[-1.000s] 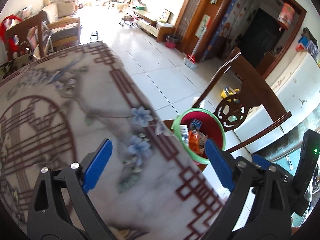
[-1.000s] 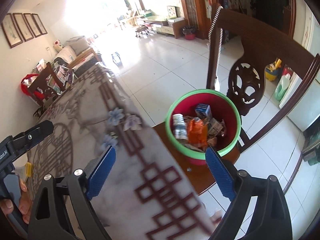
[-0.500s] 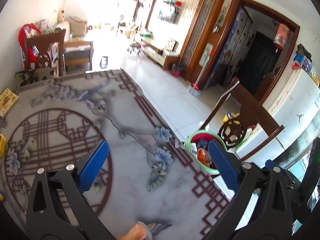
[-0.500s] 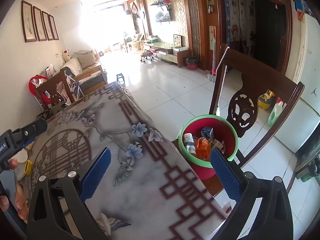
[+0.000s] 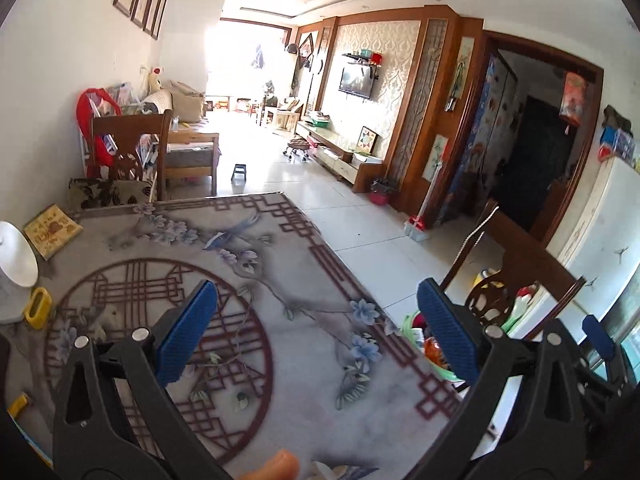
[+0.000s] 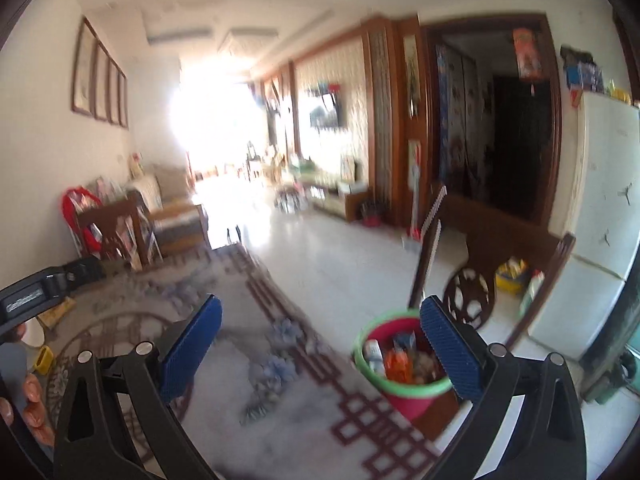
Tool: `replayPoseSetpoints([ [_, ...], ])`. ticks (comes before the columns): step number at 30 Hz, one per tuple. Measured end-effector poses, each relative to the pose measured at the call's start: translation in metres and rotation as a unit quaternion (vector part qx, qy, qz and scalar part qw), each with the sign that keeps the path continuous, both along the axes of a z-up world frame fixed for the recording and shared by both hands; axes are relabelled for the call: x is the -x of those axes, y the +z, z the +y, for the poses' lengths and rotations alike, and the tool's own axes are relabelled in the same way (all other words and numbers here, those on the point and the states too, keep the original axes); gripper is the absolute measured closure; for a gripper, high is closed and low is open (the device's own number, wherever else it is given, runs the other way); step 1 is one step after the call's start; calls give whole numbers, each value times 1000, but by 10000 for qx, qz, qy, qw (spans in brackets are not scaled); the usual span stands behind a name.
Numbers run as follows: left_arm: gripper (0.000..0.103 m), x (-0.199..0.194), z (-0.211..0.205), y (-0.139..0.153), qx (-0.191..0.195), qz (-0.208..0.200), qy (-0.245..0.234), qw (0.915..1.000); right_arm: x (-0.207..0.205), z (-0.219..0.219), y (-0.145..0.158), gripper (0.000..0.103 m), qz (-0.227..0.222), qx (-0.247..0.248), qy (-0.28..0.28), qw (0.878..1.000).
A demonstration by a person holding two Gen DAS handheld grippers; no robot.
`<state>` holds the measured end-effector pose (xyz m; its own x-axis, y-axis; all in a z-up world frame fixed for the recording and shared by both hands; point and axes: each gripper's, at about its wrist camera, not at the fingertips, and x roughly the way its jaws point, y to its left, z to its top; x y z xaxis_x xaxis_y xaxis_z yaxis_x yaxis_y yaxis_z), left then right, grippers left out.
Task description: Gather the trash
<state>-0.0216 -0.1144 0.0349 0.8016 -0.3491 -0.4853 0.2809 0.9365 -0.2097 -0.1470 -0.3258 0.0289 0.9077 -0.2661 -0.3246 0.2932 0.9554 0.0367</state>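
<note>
A red bin with a green rim [image 6: 400, 390] stands on a wooden chair seat beside the table's right edge and holds several pieces of trash [image 6: 398, 360]. In the left wrist view only a sliver of the bin [image 5: 418, 330] shows past the table edge. My left gripper [image 5: 316, 334] is open and empty above the patterned tablecloth [image 5: 248, 280]. My right gripper [image 6: 320, 342] is open and empty, raised above the table near the bin. The right wrist view is blurred.
A white fan [image 5: 16, 262], a yellow item [image 5: 38, 308] and a booklet [image 5: 52, 232] lie at the table's left side. A carved wooden chair back [image 6: 492, 252] rises behind the bin. A white fridge [image 6: 596, 232] stands at the right. Tiled floor [image 5: 360, 216] stretches beyond.
Both grippers have risen and tilted up, so the table and bin sit lower in view and more of the room shows. Both stay open and empty.
</note>
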Motion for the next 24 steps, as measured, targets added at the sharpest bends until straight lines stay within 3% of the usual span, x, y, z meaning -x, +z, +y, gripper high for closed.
replayPoseSetpoints([
  [4,5,2,5,1,62,-31,119,9999,-6,5,1,7,64,52,78,9999],
  [9,5,18,10,0,167,-444,306,9984,-12,1,-6,7,339,-232,38,9991],
  [12,5,15,9,-2,132,-293,316,9990,-11,-2,-9,7,376,-392,-24,9985],
  [24,5,7,8,-11,42,20,392,9992,-5,6,-10,7,396,-27,17,9992],
])
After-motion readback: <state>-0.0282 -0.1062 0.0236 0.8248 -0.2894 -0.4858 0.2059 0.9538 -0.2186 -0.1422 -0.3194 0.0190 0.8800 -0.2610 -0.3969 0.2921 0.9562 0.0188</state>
